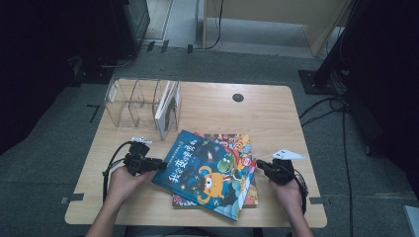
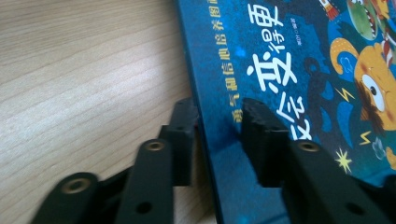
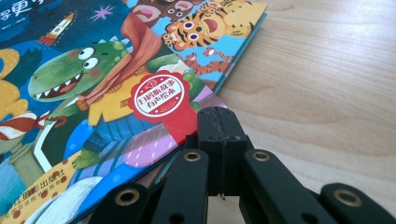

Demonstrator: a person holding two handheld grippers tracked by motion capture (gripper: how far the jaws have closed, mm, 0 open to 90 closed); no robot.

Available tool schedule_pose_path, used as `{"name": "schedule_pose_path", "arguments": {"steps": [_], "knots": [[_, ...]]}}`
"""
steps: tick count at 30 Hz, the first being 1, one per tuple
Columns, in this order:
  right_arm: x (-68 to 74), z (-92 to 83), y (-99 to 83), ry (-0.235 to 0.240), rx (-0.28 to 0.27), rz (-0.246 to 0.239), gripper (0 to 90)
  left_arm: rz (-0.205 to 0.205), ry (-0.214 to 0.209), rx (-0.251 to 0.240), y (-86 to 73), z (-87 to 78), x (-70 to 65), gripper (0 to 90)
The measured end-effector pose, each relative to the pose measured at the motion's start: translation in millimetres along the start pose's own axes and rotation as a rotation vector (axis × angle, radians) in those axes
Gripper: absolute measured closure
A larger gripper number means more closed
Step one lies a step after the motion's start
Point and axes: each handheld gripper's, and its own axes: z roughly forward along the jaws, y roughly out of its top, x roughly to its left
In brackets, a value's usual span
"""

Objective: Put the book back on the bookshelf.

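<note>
Glossy, stiff book [image 1: 207, 173], likely slippery; left gripper [image 2: 219, 126] straddles its lower-left edge, jaws apart; right gripper [image 3: 219, 123] pressed together.

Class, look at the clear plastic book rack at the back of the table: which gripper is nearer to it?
Left. The left gripper sits just in front of the clear rack, at the blue book's left edge; the right gripper is across the books, farther away.

Your blue picture book [image 1: 205, 173] lies flat and face up, skewed, at lower centre of the high view. It rests on a second colourful book [image 1: 244, 148], whose cover peeks out at its upper right.
</note>
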Motion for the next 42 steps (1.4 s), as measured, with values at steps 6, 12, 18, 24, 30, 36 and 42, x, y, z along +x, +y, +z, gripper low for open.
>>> {"name": "schedule_pose_path", "arguments": {"steps": [6,12,18,24,30,36,42], "knots": [[-2.5,8.0,5.3,0.013,-0.008,-0.002,90.0,-0.009,0.004,-0.004,-0.4,5.5,-1.6,46.3],[-2.6,16.1,11.8,0.014,-0.005,-0.008,90.0,-0.037,-0.017,-0.015,0.6,6.7,1.5,42.4],[-3.2,19.7,12.9,0.029,-0.015,0.007,90.0,-0.042,-0.015,-0.009,1.6,8.8,2.9,39.9],[2.1,11.8,2.3,0.027,-0.010,0.001,90.0,-0.032,-0.016,0.006,5.6,10.5,3.7,41.4],[14.9,-1.0,-6.8,0.025,-0.025,-0.024,90.0,-0.031,-0.041,0.018,10.2,14.4,4.6,41.6],[30.7,-10.2,-12.8,0.056,-0.017,-0.051,90.0,-0.064,-0.076,0.026,12.6,16.6,9.5,43.7],[40.8,-7.9,-14.0,0.060,-0.005,-0.088,90.0,-0.070,-0.081,0.062,16.0,21.6,6.0,37.9]]}}
